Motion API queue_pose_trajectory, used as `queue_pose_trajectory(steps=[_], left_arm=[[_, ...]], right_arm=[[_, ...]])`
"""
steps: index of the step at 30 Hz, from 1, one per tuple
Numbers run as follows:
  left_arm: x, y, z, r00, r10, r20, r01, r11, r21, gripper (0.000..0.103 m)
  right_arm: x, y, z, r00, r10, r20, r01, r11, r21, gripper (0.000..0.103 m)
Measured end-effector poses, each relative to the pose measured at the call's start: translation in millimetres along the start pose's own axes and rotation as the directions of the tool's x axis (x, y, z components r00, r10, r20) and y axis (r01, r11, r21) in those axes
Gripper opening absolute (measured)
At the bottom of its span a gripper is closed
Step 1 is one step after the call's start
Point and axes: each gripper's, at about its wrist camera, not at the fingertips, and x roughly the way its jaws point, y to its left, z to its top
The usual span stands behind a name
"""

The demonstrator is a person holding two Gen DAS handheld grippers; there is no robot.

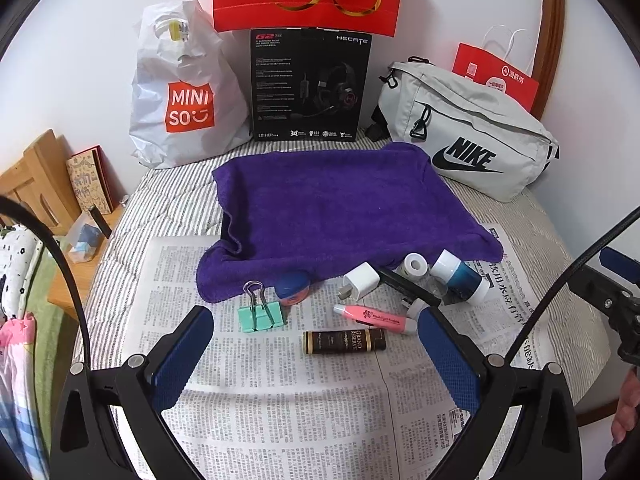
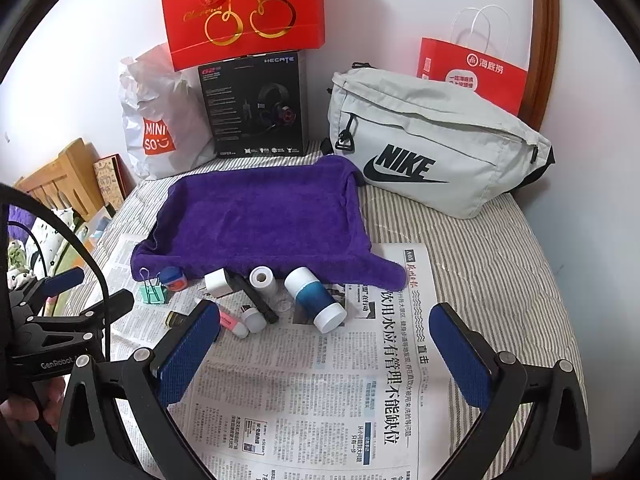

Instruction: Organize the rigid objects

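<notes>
Both tongs, left (image 1: 316, 344) and right (image 2: 325, 336), gape empty; brown labelled bottle (image 1: 344, 341) lies sideways on newspaper (image 1: 280, 400)

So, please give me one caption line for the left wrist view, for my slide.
Open left gripper hovers above a brown bottle, mint binder clip and pink highlighter on newspaper.

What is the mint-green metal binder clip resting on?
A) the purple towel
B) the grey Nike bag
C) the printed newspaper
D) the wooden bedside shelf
C: the mint-green metal binder clip lies on the printed newspaper, just in front of the purple towel's near edge, well clear of the grey Nike bag.
</notes>
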Motion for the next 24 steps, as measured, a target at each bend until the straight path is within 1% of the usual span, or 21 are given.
queue_pose_trajectory(steps=[6, 11, 15, 24], left_arm=[[-2.0, 0.5, 0.4, 1.0, 0.015, -0.005, -0.015, 1.0, 0.009, 0.103], [-4.4, 0.5, 0.2, 1.0, 0.004, -0.004, -0.004, 1.0, 0.006, 0.103], [-5.9, -2.6, 0.6, 1.0, 0.017, 0.0, -0.017, 1.0, 0.023, 0.103], [-8.2, -6.2, 0.6, 1.0, 0.017, 0.006, -0.017, 0.999, 0.041, 0.103]], right_arm=[[2.4, -0.8, -1.6, 1.0, 0.004, -0.012, -0.004, 1.0, 0.007, 0.103], [1.9, -1.1, -2.6, 1.0, 0.002, -0.011, -0.002, 1.0, 0.008, 0.103], [1.5, -1.5, -3.0, 1.0, 0.002, -0.013, -0.002, 1.0, 0.006, 0.103], [4.0, -1.7, -2.1, 1.0, -0.009, -0.022, 0.009, 1.0, 0.01, 0.103]])
